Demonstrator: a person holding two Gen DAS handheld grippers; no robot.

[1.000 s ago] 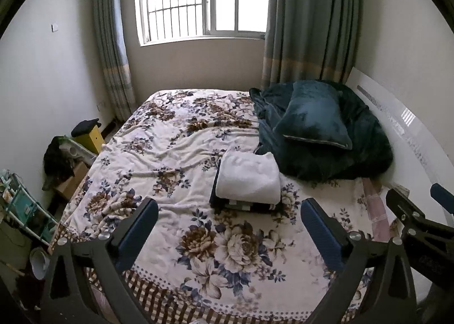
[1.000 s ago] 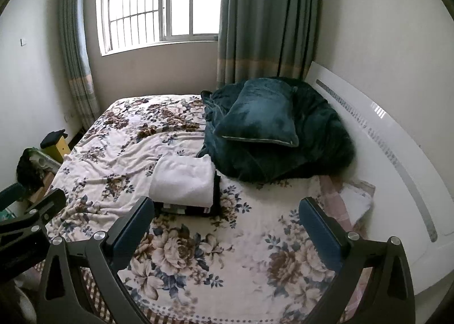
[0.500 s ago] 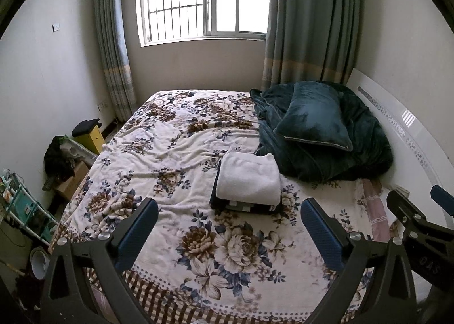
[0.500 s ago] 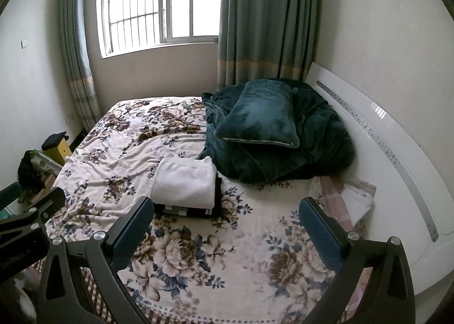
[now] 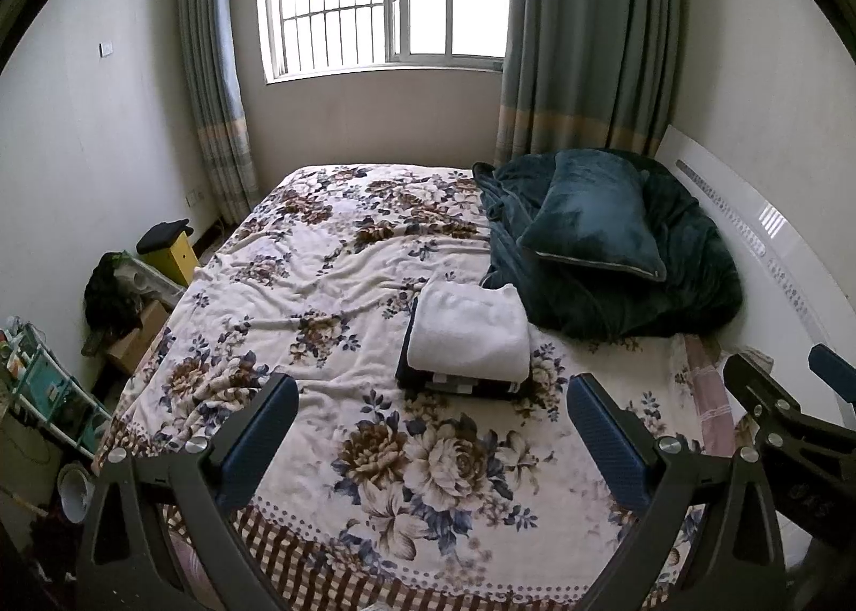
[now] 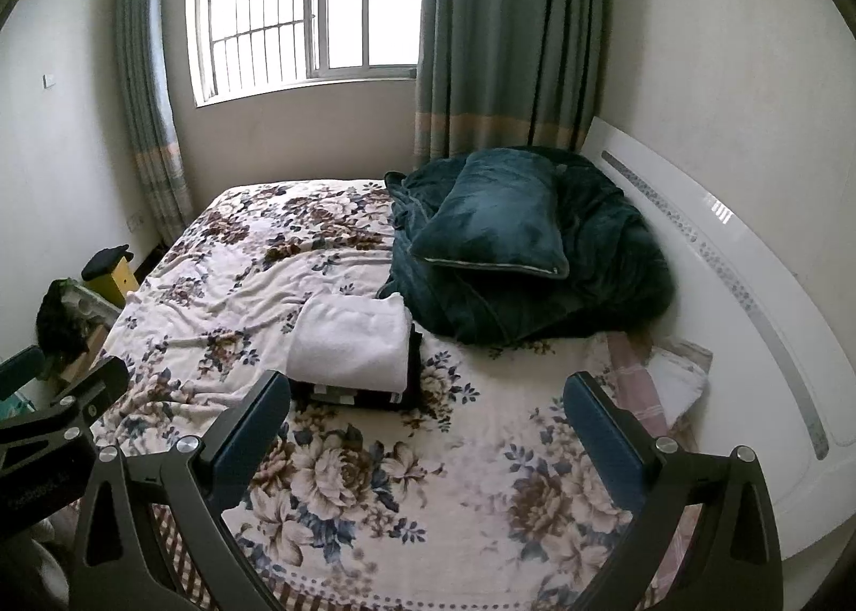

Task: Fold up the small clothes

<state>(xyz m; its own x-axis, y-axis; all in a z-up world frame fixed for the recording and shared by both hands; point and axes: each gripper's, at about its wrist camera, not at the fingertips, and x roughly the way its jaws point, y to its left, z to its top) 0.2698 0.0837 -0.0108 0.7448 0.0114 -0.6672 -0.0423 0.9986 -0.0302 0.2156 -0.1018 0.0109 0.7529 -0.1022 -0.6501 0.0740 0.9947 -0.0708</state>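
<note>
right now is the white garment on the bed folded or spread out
Folded: the white garment is a compact rectangle with a rounded fold edge, resting on a dark folded stack on the floral blanket.

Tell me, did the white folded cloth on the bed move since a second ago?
No. The white folded cloth lies on the dark stack, just left of the green duvet, as before. Only the camera shifted a little.

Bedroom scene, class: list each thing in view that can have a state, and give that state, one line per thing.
Left gripper: open, holding nothing, above the bed.
Right gripper: open, holding nothing.
White towel: folded, on top of the stack.
Dark clothes: folded, stacked under the towel.
Floral blanket: spread, wrinkled.
Teal quilt: bunched up by the headboard.
Teal pillow: lying on the quilt.
Curtains: drawn aside.
</note>
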